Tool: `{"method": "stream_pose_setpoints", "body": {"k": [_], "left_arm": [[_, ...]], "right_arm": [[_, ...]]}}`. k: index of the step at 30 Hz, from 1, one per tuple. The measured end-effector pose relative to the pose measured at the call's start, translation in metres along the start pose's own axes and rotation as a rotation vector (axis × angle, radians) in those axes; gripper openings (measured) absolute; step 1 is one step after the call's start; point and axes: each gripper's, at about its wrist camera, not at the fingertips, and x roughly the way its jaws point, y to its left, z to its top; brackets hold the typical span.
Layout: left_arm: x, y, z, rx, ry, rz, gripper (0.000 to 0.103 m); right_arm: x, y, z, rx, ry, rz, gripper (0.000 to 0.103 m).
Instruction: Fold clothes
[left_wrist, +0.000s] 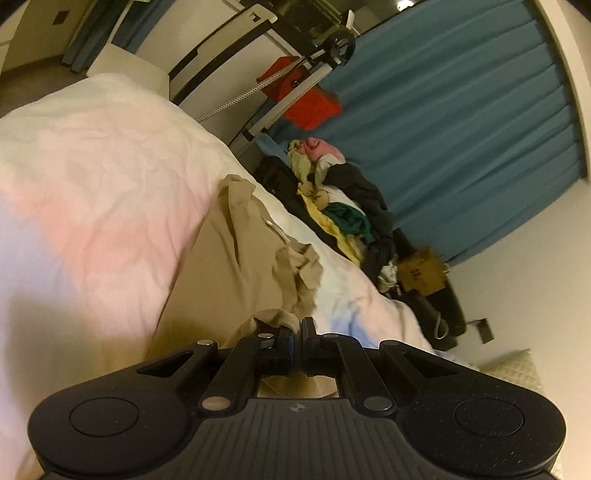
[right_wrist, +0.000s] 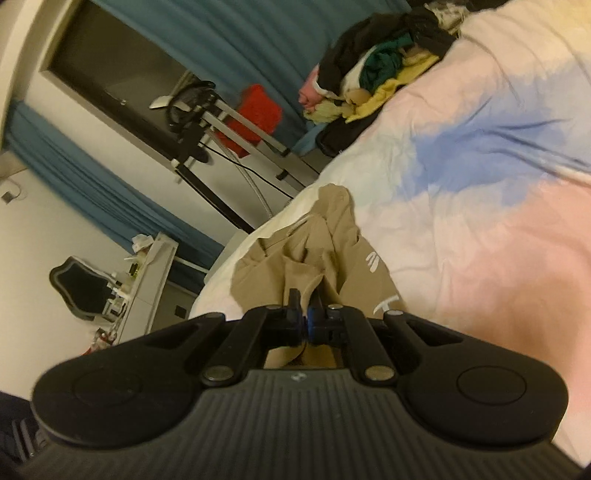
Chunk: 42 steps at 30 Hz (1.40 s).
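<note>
Beige garment in both tongs

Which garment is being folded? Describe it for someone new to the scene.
On the pastel bedspread, nearest both cameras, lies a crumpled beige garment. Both grippers' fingers pinch its near edge. Unlike the mixed-colour clothes pile at the bed's far edge, it is plain tan with white lettering.

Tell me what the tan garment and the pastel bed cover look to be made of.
Tan garment: thin, matte woven cloth, maybe cotton or a light synthetic; it bunches in soft limp folds, with white print.
Pastel bed cover: matte, cotton-like fabric; fine wrinkles and a blotchy dyed pattern, no sheen.
</note>
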Motion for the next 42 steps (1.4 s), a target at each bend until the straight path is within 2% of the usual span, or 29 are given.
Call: {"method": "stream_pose_setpoints", "body": {"k": [9, 13, 19, 21, 22, 23, 27, 28, 29, 30, 31, 32, 33, 42], "left_arm": [[0.085, 0.047, 0.013, 0.068, -0.012, 0.090, 0.004], [0.114, 0.059, 0.012, 0.133, -0.017, 0.141, 0.004], [0.126, 0.053, 0.002, 0.280, 0.000, 0.189, 0.006], [0.121, 0.046, -0.003, 0.331, -0.002, 0.201, 0.011], [0.117, 0.042, -0.006, 0.351, -0.006, 0.204, 0.017], [0.113, 0.038, -0.009, 0.372, -0.009, 0.208, 0.028], [0.088, 0.019, -0.023, 0.445, -0.031, 0.229, 0.059], [0.081, 0.014, -0.027, 0.458, -0.036, 0.237, 0.063], [0.074, 0.008, -0.031, 0.471, -0.043, 0.243, 0.071], [0.065, 0.003, -0.035, 0.485, -0.051, 0.248, 0.074], [0.057, -0.003, -0.041, 0.505, -0.067, 0.251, 0.080], [0.048, -0.009, -0.046, 0.525, -0.080, 0.249, 0.082], [0.039, -0.014, -0.051, 0.543, -0.092, 0.246, 0.083], [-0.021, -0.041, -0.087, 0.623, -0.173, 0.256, 0.089]], "right_arm": [[0.085, -0.035, 0.010, -0.045, 0.052, -0.058, 0.005], [0.116, -0.051, 0.008, -0.066, 0.078, -0.080, 0.005], [0.135, -0.048, -0.001, -0.208, 0.105, -0.133, 0.006], [0.134, -0.043, -0.004, -0.262, 0.100, -0.143, 0.007], [0.132, -0.041, -0.005, -0.281, 0.097, -0.147, 0.007], [0.129, -0.037, -0.005, -0.295, 0.095, -0.148, 0.008], [0.110, -0.018, -0.009, -0.362, 0.089, -0.143, 0.011], [0.103, -0.012, -0.011, -0.385, 0.081, -0.136, 0.012], [0.095, -0.005, -0.014, -0.413, 0.068, -0.132, 0.019], [0.084, 0.003, -0.017, -0.440, 0.044, -0.126, 0.041], [0.073, 0.010, -0.021, -0.468, 0.018, -0.118, 0.055], [0.061, 0.016, -0.026, -0.491, -0.012, -0.104, 0.078], [0.050, 0.022, -0.030, -0.509, -0.041, -0.092, 0.083], [-0.021, 0.047, -0.066, -0.613, -0.155, -0.058, 0.081]]}}
